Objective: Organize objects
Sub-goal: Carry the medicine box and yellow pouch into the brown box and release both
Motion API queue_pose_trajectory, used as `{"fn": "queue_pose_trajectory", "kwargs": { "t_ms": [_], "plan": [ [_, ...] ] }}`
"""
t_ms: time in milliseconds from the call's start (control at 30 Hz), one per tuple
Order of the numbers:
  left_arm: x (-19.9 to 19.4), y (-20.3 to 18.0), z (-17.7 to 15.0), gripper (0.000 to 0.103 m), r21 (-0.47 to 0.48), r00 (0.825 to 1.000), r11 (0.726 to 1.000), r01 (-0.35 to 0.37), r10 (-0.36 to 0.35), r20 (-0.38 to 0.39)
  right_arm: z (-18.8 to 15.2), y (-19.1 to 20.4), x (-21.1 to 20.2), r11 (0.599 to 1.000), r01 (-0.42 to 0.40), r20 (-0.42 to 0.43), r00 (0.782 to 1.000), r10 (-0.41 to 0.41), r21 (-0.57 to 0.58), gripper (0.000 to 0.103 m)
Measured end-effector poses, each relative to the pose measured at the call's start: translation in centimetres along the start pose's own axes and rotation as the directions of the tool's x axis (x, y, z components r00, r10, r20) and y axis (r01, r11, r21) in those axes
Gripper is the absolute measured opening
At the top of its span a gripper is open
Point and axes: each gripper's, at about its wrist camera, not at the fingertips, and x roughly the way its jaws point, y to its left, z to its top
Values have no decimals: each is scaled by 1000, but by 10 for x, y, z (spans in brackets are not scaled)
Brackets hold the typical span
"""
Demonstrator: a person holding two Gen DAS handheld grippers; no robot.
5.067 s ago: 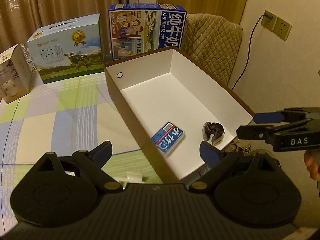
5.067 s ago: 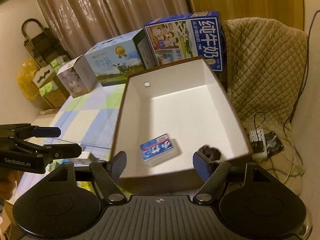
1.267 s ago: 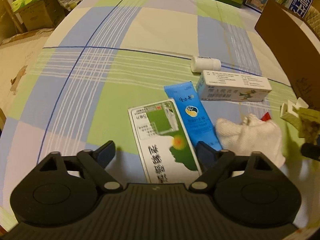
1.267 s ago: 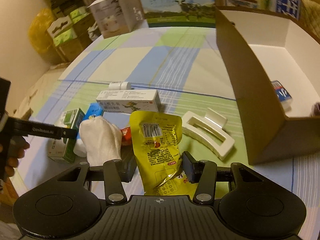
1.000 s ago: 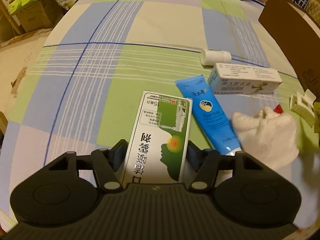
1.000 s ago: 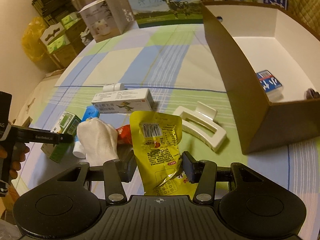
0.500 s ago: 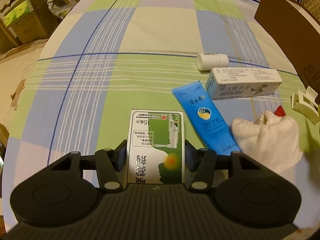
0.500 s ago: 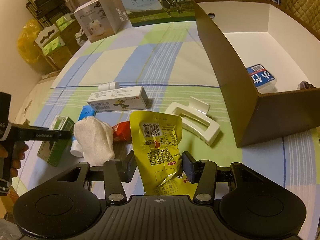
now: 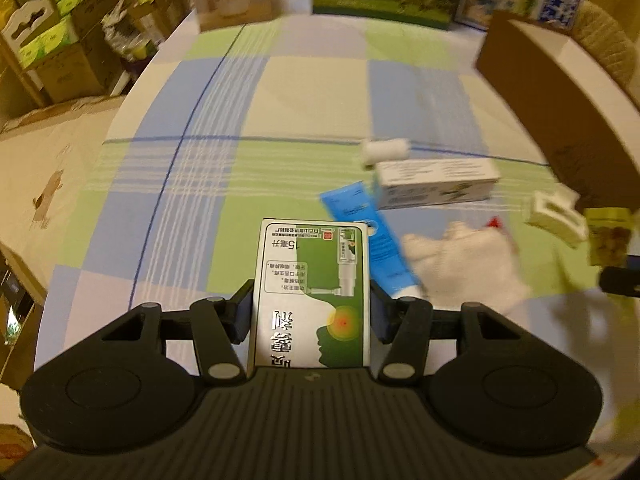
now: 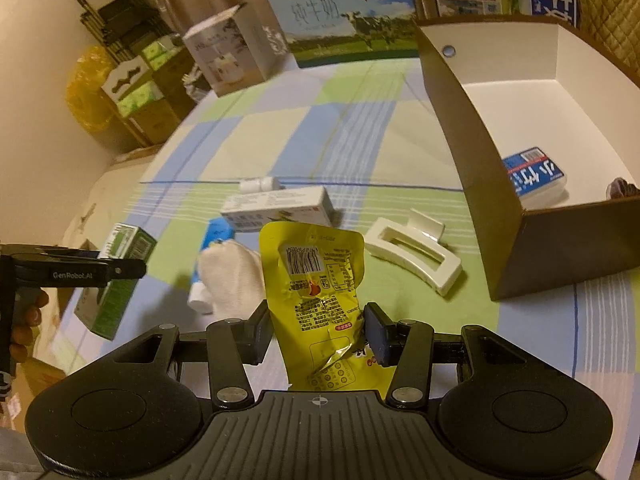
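My left gripper (image 9: 311, 314) is shut on a green and white medicine box (image 9: 314, 280) and holds it above the checked tablecloth; the box also shows in the right wrist view (image 10: 116, 280). My right gripper (image 10: 316, 326) is shut on a yellow snack pouch (image 10: 316, 276), lifted over the cloth. On the cloth lie a blue tube (image 9: 368, 236), a white sock (image 9: 460, 272), a long white carton (image 9: 436, 184), a small white bottle (image 9: 384, 150) and a white hair claw (image 10: 416, 254). The brown box (image 10: 464, 152) with white inside stands at the right.
Inside the brown box lie a blue tissue pack (image 10: 534, 178) and a dark scrunchie (image 10: 620, 188). Milk cartons (image 10: 344, 12) and a white gift box (image 10: 224, 52) stand along the table's far edge. The table's left edge drops to the floor, with stacked boxes (image 9: 52, 52) beyond.
Both grippers have risen a little with their loads. The left wrist view has tilted up and is blurred by motion. The right gripper has moved nearer the brown box.
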Motion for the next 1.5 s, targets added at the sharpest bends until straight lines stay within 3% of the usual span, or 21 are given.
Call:
{"fn": "queue_pose_trajectory", "kwargs": {
  "t_ms": [333,633,900,1167,1500],
  "plan": [
    [-41,-67,17,51,105,992,989,102,-109,59,8,-15,-55,999,-38,86,996,37,3,45],
    [-59,-156,55,51,236,963,951,199,-234,131,25,-59,-98,999,-1,165,986,-5,33,45],
    [-57,-233,84,51,309,940,916,258,-311,137,42,-108,-127,996,50,206,976,-63,68,45],
    [-42,-291,105,51,332,931,900,284,-342,130,68,-158,-136,993,87,223,969,-103,82,45],
    [-11,-335,148,51,327,935,906,268,-327,140,108,-207,-112,989,95,203,972,-117,115,45]
  ]
}}
